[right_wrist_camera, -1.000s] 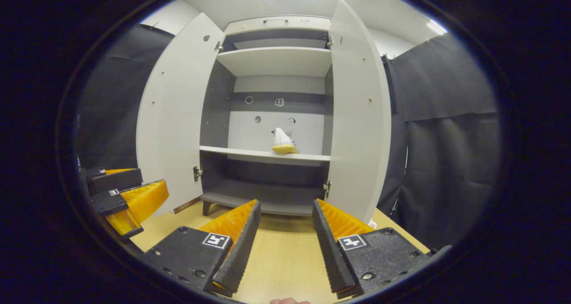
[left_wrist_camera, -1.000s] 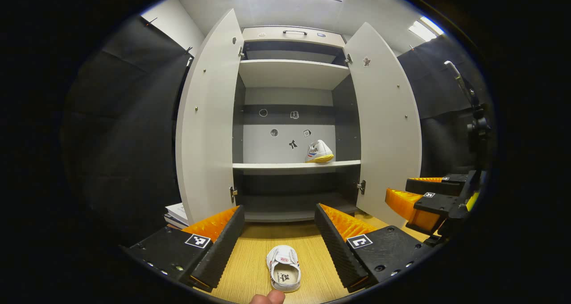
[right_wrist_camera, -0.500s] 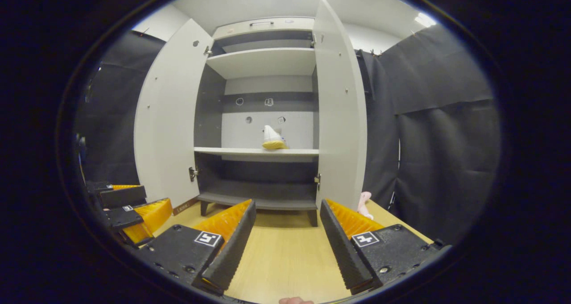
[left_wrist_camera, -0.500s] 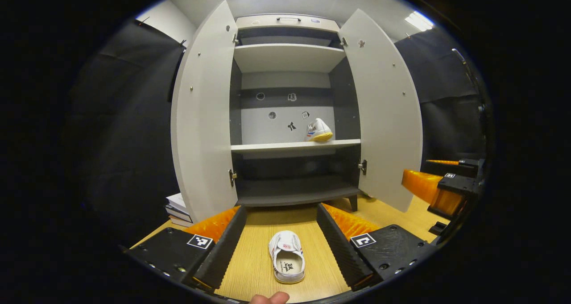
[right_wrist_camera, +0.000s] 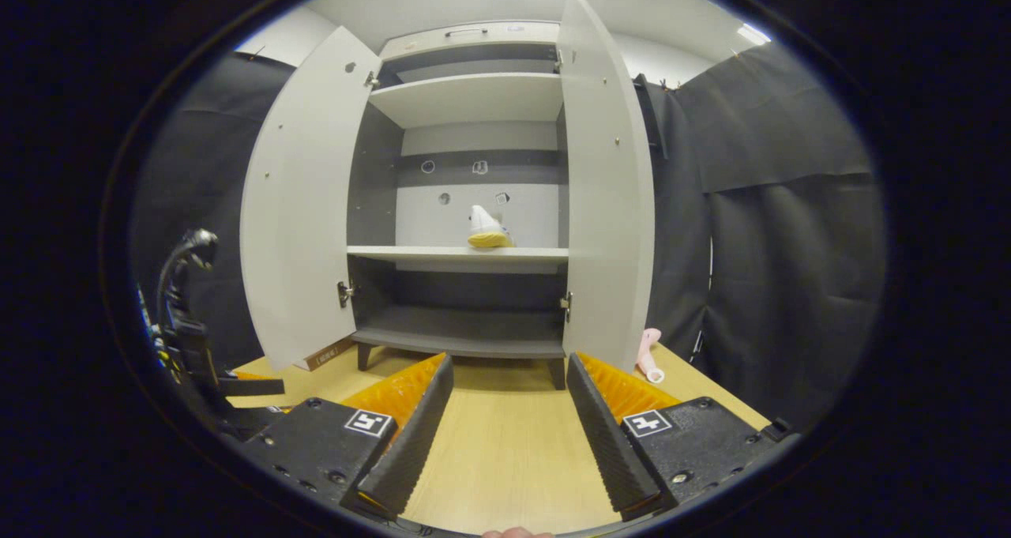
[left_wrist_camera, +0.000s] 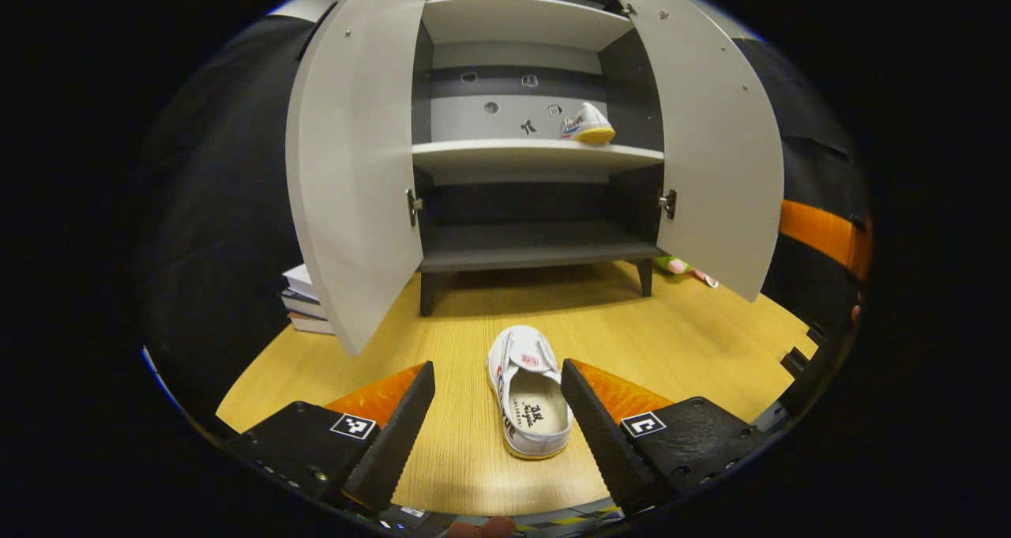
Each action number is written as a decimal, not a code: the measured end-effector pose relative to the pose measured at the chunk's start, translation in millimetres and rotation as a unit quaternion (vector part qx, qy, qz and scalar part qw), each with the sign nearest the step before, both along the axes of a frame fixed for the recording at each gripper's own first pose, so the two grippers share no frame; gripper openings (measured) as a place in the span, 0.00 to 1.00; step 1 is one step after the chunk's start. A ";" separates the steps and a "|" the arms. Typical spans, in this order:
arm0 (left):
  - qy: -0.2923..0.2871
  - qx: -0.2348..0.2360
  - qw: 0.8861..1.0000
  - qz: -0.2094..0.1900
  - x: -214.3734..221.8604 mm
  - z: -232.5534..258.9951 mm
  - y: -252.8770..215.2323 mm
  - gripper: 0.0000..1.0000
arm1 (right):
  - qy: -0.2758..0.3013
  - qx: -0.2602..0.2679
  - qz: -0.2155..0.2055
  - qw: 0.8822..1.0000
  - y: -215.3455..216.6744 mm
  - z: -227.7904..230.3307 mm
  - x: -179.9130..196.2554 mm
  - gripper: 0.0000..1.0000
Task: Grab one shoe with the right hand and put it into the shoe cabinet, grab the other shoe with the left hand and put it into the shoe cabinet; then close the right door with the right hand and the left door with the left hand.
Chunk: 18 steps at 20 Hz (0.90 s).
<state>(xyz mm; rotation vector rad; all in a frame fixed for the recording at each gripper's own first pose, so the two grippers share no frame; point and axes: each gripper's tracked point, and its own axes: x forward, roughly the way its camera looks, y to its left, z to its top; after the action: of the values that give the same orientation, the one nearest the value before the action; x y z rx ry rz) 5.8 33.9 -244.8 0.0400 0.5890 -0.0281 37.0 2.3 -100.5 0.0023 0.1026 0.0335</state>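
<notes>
Counting two shoes, one shelved (left_wrist_camera: 586, 123), one floored (left_wrist_camera: 528, 392)

1. The left gripper view looks forward and down from low over the wooden floor (left_wrist_camera: 648, 332), with the shoe cabinet (left_wrist_camera: 537, 159) in the upper centre of the frame.
2. The right gripper view sits more level, facing the cabinet (right_wrist_camera: 466, 253) from slightly right.
3. Both views share the open cabinet, its shelves and the floor.
</notes>
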 end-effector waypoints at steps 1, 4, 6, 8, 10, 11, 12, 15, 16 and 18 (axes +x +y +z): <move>0.017 -0.007 1.000 0.002 0.7 -13.8 1.2 0.97 | -0.002 0.000 -0.001 1.000 0.0 2.0 0.1 0.92; 0.058 0.002 0.998 0.003 9.3 -49.4 11.7 0.97 | -0.004 0.004 -0.007 1.000 -2.5 3.8 -1.7 0.92; 0.073 0.011 0.997 0.004 20.2 -67.9 18.4 0.97 | 0.000 0.004 -0.011 1.000 -5.0 0.2 -2.6 0.92; 0.079 0.011 0.997 0.007 31.6 -80.7 23.1 0.97 | 0.007 0.001 -0.016 1.000 -8.4 -4.2 -1.8 0.92; 0.081 0.009 0.997 0.010 41.6 -89.0 25.6 0.97 | 0.012 0.002 -0.019 1.000 -11.5 -7.3 -0.6 0.92; 0.080 0.009 0.997 0.010 49.4 -92.9 26.9 0.97 | 0.015 0.001 -0.020 1.000 -13.3 -8.7 0.6 0.92; 0.082 0.012 0.997 0.010 55.9 -97.1 28.1 0.97 | 0.018 0.000 -0.022 1.000 -14.7 -10.7 0.7 0.92; 0.086 0.010 0.996 0.006 74.1 -106.8 28.3 0.97 | 0.026 -0.002 -0.025 0.999 -18.6 -14.6 4.7 0.91; 0.087 0.004 0.996 0.003 78.6 -109.8 26.2 0.97 | 0.028 -0.002 -0.025 0.999 -19.2 -15.5 5.6 0.92; 0.087 -0.004 0.996 0.002 85.9 -115.1 25.5 0.97 | 0.030 -0.004 -0.026 0.999 -20.6 -17.1 8.6 0.92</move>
<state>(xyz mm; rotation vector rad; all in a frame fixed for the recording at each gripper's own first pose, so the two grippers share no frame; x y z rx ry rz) 91.7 59.5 -360.0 0.0295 0.7623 -0.0297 45.6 -18.3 -117.5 -0.0020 0.1636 -0.0199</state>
